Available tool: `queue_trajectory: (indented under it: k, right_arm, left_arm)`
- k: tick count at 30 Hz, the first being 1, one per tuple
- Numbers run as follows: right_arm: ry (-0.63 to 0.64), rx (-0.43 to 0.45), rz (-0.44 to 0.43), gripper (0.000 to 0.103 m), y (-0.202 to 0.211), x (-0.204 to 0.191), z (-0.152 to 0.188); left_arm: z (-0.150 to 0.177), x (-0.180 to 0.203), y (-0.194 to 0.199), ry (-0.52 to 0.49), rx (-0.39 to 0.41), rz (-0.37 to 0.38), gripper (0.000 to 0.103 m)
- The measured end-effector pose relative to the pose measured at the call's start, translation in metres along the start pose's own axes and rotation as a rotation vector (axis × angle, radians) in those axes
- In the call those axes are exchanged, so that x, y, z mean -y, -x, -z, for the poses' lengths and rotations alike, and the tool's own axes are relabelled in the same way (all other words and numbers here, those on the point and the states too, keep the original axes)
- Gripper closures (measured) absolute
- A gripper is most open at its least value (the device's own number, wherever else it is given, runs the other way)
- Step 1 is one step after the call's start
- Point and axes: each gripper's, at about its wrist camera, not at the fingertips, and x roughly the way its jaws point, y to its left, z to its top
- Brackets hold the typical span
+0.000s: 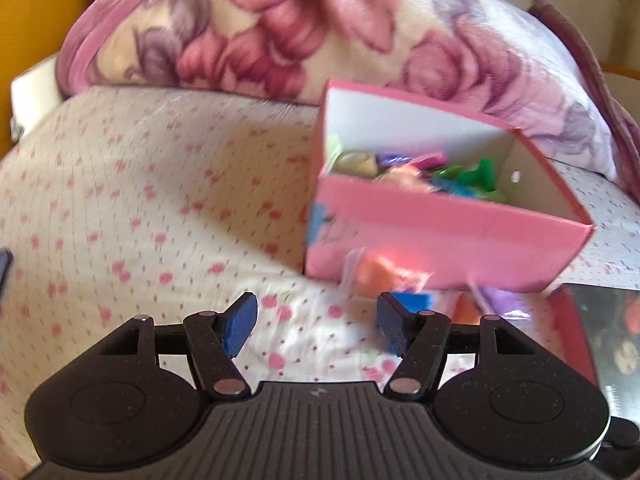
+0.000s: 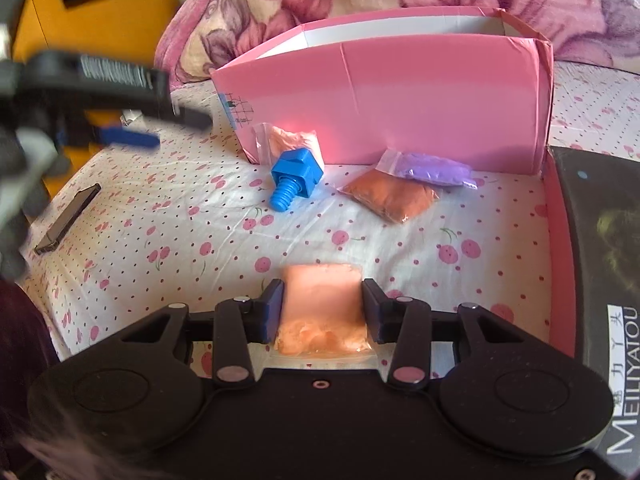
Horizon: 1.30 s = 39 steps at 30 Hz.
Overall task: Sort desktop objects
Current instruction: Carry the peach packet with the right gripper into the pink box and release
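My right gripper [image 2: 322, 308] is shut on a peach clay bag [image 2: 322, 300] just above the cherry-print sheet. Ahead lie a blue plastic bolt with nut [image 2: 296, 176], another peach bag [image 2: 294, 140], a dark orange bag [image 2: 388, 196] and a purple bag [image 2: 434, 170], all by the pink box [image 2: 384, 100]. My left gripper [image 1: 318, 322] is open and empty, raised above the sheet left of the pink box [image 1: 440, 232], which holds several colourful toys [image 1: 420, 174]. The left gripper also shows blurred in the right wrist view [image 2: 128, 136].
A floral pink blanket [image 1: 320, 28] is piled behind the box. A black box lid with a red rim [image 2: 596, 280] lies at the right. A dark flat phone-like object [image 2: 68, 220] lies at the sheet's left edge. Yellow furniture [image 2: 100, 20] stands beyond the bed.
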Motion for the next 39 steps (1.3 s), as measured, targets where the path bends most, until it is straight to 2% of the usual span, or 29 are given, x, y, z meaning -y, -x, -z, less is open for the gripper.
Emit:
queue_trajectory:
  k: [3,5,7,11,16,20,22,28,33,39]
  right_arm:
    - [-0.016,-0.015,-0.005,0.062,0.004,-0.001,-0.004]
    - [-0.019,-0.018,0.009,0.062,0.009,0.000,-0.007]
    - [-0.025,-0.013,0.025,0.062,0.015,0.001,-0.013]
    - [-0.052,0.009,0.045,0.062,0.028,0.005,-0.029]
    - [-0.080,0.032,0.044,0.062,0.040,0.008,-0.057]
    - [-0.088,0.035,0.030,0.062,0.042,0.014,-0.086]
    - [-0.091,0.042,0.030,0.062,0.042,0.016,-0.102]
    - [-0.056,0.022,0.059,0.062,0.025,0.023,-0.150]
    - [-0.099,-0.013,0.094,0.062,0.006,0.046,-0.188]
    - [-0.106,-0.111,0.165,0.062,-0.030,0.069,-0.219]
  left_arm:
    - [0.014,0.001,-0.011,-0.049,0.023,0.001,0.038]
    - [0.021,0.003,-0.019,-0.071,-0.005,0.000,0.038]
    - [0.022,0.001,-0.023,-0.057,-0.033,0.007,0.038]
    - [0.017,0.000,-0.025,-0.045,-0.041,0.031,0.038]
    - [0.016,0.004,-0.035,-0.085,-0.134,0.094,0.038]
    - [0.019,0.012,-0.039,-0.147,-0.154,0.087,0.038]
    - [0.020,0.011,-0.040,-0.138,-0.163,0.097,0.038]
    - [0.019,0.008,-0.042,-0.122,-0.175,0.126,0.037]
    - [0.015,0.005,-0.043,-0.096,-0.179,0.144,0.035]
    - [0.013,0.002,-0.044,-0.074,-0.180,0.159,0.034]
